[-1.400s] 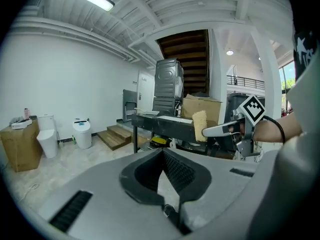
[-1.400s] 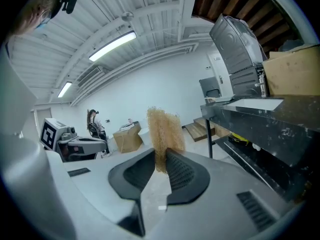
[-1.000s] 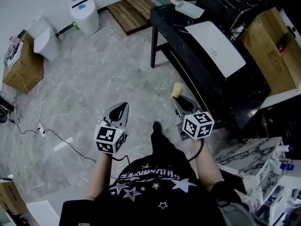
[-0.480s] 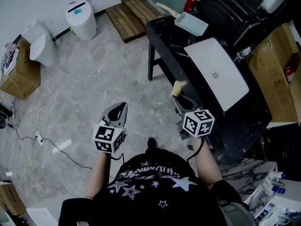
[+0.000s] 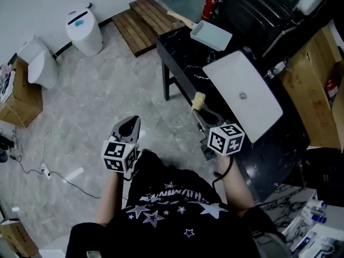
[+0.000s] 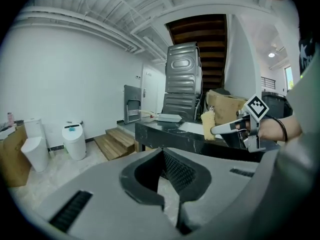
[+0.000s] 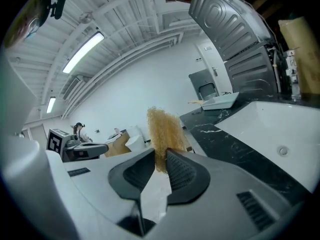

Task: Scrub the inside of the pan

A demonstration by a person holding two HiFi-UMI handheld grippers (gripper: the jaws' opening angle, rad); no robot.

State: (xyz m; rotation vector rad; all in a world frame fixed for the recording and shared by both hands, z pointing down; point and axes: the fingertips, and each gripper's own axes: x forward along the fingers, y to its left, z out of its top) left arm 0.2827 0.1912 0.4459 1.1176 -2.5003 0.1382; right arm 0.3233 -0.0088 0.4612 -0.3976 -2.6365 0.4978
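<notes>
Pinching scrubber (image 7: 162, 126) between right gripper (image 7: 159, 156) jaws

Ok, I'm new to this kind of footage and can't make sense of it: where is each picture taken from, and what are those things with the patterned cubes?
There is no robot here. A person holds a hand-held gripper in each hand, and the patterned cubes are part of those grippers. The head view comes from a camera on the person's head, looking down. The other two views come from cameras riding on each gripper, looking along its jaws. The left gripper is shut and empty. The right gripper is shut on a yellow scrubber. Ahead stands a black counter with a white sink and a pale tray.
</notes>
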